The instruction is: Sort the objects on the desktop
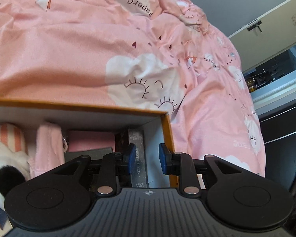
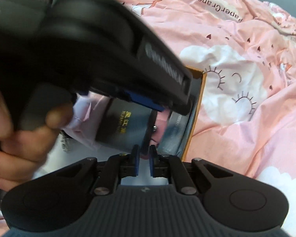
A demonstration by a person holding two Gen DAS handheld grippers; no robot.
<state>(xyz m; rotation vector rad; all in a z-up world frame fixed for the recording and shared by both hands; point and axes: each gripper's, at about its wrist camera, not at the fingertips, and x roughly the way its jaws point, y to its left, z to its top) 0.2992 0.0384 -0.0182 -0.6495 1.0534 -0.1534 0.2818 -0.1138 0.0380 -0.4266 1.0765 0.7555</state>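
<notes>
Orange-rimmed box [image 1: 168, 138] holds a silver card pack [image 1: 138, 158]; left fingers [image 1: 131, 156] spread, right fingers [image 2: 135, 158] nearly together.

Both grippers angled steeply downward, empty.
Left gripper [image 1: 146, 159] low in the frame, blue pads apart. Right gripper [image 2: 143, 161] low centre, nearly shut. Hand [image 2: 13, 130] at left edge, gripping the other tool.

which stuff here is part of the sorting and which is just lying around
Part of the job:
- orange box
- silver card pack
- dark booklet
- pink pouch
- striped plush
- left tool, jaws apart over the box
- right tool, shut, holding nothing

Just lying about:
- pink bedsheet
- cupboard
</notes>
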